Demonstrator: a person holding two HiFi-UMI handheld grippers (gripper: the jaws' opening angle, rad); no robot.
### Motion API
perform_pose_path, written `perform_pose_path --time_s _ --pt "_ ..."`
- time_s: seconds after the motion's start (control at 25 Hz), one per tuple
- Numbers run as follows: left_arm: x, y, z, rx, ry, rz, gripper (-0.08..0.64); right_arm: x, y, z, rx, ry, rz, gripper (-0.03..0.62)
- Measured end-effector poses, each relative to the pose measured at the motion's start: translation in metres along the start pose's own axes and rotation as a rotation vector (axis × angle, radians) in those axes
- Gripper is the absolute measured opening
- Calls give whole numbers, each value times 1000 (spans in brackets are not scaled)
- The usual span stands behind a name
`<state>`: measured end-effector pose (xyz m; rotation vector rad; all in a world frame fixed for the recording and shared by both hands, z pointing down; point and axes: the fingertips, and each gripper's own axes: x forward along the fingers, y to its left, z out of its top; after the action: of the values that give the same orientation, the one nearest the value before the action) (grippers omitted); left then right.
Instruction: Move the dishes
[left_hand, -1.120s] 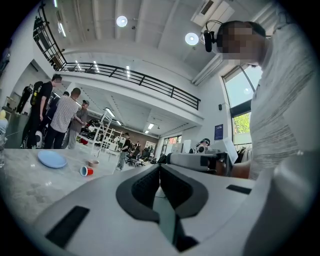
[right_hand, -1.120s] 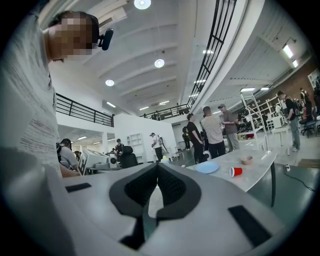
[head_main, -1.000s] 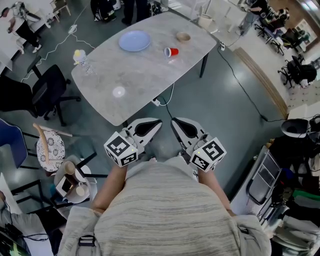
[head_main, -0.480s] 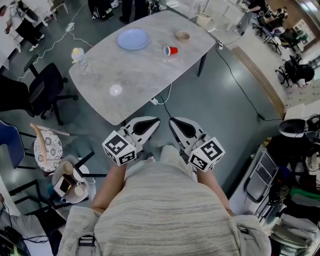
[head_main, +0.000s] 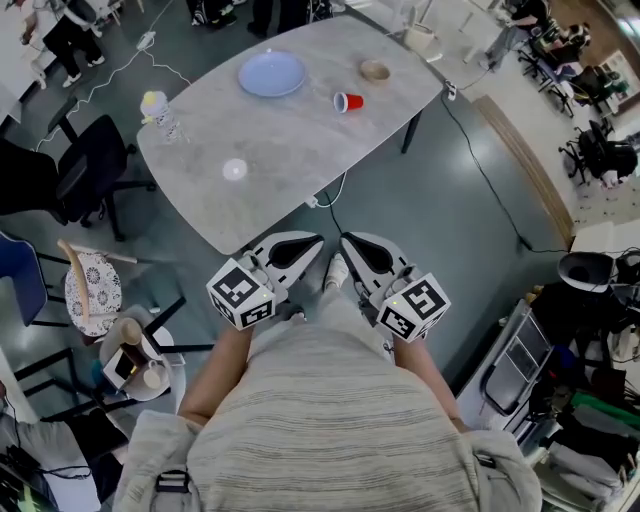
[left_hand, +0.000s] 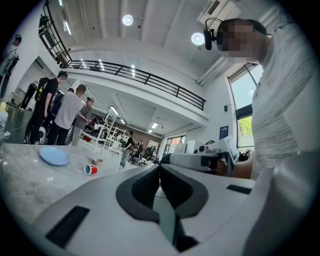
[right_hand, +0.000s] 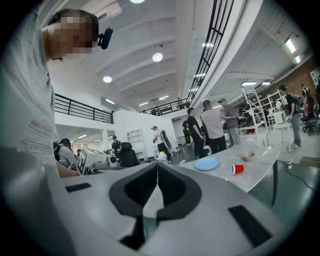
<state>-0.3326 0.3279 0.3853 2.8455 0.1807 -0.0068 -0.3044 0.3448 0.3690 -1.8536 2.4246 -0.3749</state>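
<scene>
Desk (head_main: 290, 150) slid slightly, well ahead of your fingers (head_main: 292, 250); left gripper (head_main: 308, 243) and right gripper (head_main: 350, 243), pinched together empty, could knock the red cup (head_main: 347, 102).

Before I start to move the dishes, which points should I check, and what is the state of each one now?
1. Left hand-held gripper empty: ok, jaws together on nothing.
2. Right hand-held gripper empty: ok, same.
3. Dishes within reach: not ok, both are held at the body, short of the table.
4. Plate bare: ok.
5. Cup upright: not ok, it lies on its side.
6. Bowl empty: cannot tell.
</scene>
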Motion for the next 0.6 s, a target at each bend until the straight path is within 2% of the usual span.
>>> perform_pose_path --time_s 0.28,0.6 --pt "50 46 6 -4 18 11 20 27 -66 11 1 15 11 18" --pt "141 109 24 1 16 15 20 53 -165 39 -17 22 17 18"
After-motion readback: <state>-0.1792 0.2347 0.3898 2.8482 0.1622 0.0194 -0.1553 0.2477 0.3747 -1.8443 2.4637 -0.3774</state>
